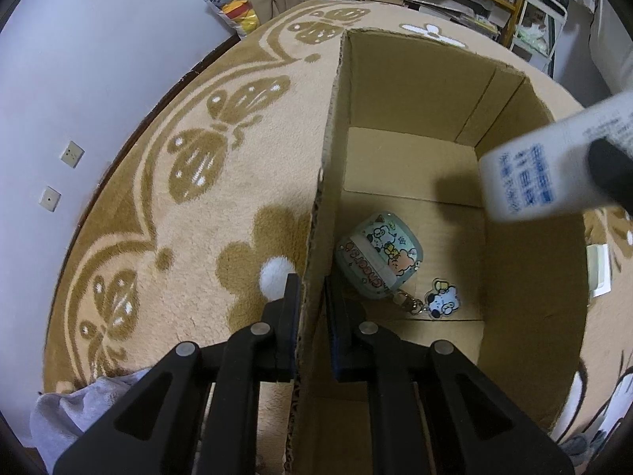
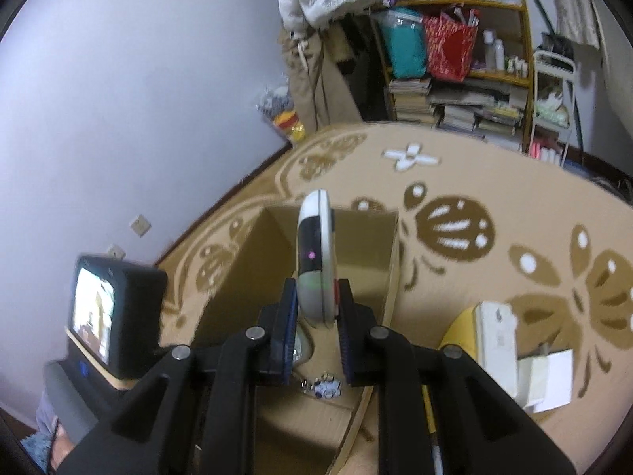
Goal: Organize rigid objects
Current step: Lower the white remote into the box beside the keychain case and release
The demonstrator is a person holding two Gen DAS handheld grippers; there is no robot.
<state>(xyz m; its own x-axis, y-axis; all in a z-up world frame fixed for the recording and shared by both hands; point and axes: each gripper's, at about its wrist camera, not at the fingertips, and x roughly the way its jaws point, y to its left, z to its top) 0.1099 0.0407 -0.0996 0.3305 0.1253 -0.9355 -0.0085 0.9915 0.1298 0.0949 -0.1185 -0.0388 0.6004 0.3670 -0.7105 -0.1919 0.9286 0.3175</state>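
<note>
Matt, rough-edged corrugated cardboard for the box (image 1: 415, 91), fuzzy pile cloth for the rug (image 1: 190, 213), glossy smooth plastic for the cartoon-printed case (image 1: 378, 261) and white device (image 2: 316, 253).

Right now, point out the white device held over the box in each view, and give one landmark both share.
Left wrist view: white device enters from the right edge, above the cardboard box.
Right wrist view: white device stands centre frame, clamped in the right gripper.
Shared landmark: the dog keychain charm on the box floor.
</note>
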